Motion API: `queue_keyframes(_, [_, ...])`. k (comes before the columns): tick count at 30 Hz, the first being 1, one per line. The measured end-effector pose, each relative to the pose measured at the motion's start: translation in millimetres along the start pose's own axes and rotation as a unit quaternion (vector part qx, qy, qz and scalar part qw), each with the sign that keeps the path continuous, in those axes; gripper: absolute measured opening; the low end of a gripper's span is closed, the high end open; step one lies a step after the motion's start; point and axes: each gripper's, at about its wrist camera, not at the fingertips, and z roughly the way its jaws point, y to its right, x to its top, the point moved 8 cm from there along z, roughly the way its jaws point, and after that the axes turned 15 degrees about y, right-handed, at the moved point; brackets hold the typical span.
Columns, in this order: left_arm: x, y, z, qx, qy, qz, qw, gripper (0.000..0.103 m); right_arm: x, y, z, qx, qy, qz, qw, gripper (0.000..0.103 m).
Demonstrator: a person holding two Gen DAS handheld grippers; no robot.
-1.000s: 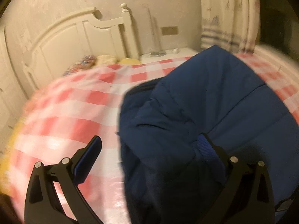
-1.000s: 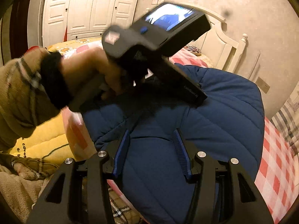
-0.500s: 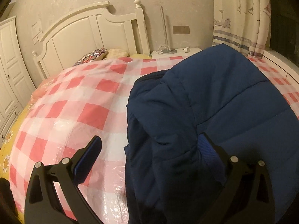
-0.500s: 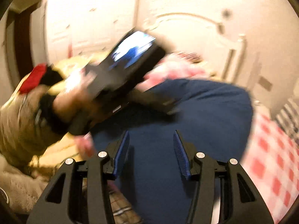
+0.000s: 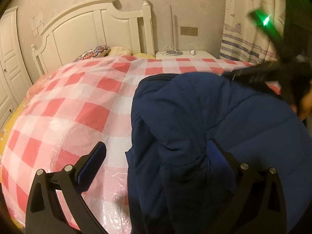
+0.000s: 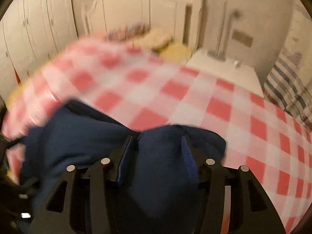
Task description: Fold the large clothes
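Left wrist view: the left gripper (image 5: 156,156) had its 2 jaws spread wide apart. The navy padded jacket (image 5: 204,128) lay bunched on the red-and-white checked bed cover (image 5: 81,101); its left edge fell between the jaws, and its bulk spread over and past the right jaw, whose blue pad pressed against a fold. The left jaw stood over bare cover, apart from the cloth. Ahead of the jaws were a white headboard (image 5: 93,29), a patterned pillow (image 5: 93,51) and a white nightstand (image 5: 187,54). Up and to the right of the jaws, the right gripper (image 5: 273,74) showed as a dark blur beyond the jacket's far edge.

Right wrist view, blurred by motion: the right gripper (image 6: 156,156) had its 2 jaws part-way closed, with a rounded fold of the jacket (image 6: 159,156) filling the gap and both blue pads against it. More jacket lay left of the jaws; checked cover (image 6: 214,101) spread ahead and to the right. A striped curtain (image 6: 288,85) hung far right.
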Motion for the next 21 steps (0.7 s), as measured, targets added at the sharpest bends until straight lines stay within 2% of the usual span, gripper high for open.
queue_keyframes(3, [-3.5, -3.8, 3.6, -0.022, -0.008, -0.023, 0.9995, 0.101, -2.3, -6.3, 5.0, -0.019, -0.013, -0.029, 0.999, 0.052])
queue_keyframes(5, [-4.0, -3.8, 4.1, -0.026, -0.009, -0.028, 0.9992, 0.101, -7.0, -7.6, 3.5, -0.016, -0.016, -0.031, 0.999, 0.052])
queue_keyframes(7, [-3.0, -2.9, 3.1, -0.021, -0.008, -0.022, 0.9995, 0.101, -8.6, -4.4, 5.2, -0.012, -0.019, -0.022, 0.999, 0.052])
queue_keyframes(10, [4.1, 0.4, -4.2, -0.005, -0.010, 0.010, 0.9999, 0.101, -9.3, -8.7, 6.3, -0.029, -0.022, -0.049, 0.998, 0.052])
queue_keyframes(12, [18.9, 1.9, -11.7, -0.001, -0.012, 0.036, 0.9993, 0.101, -10.6, -9.7, 6.8, -0.036, -0.020, -0.060, 0.997, 0.052])
queue_keyframes(16, [70.5, -1.3, -22.9, -0.019, 0.026, 0.019, 0.9993, 0.101, -10.2, -7.6, 5.9, -0.033, -0.015, -0.049, 0.998, 0.052])
queue_keyframes(19, [95.3, 3.4, 1.6, 0.002, 0.029, 0.060, 0.9978, 0.101, -10.2, -7.4, 5.9, -0.035, -0.012, -0.050, 0.998, 0.052])
queue_keyframes(21, [87.9, 1.4, 41.5, 0.041, -0.009, 0.093, 0.9948, 0.101, -10.2, -6.6, 5.6, -0.033, -0.010, -0.047, 0.998, 0.052])
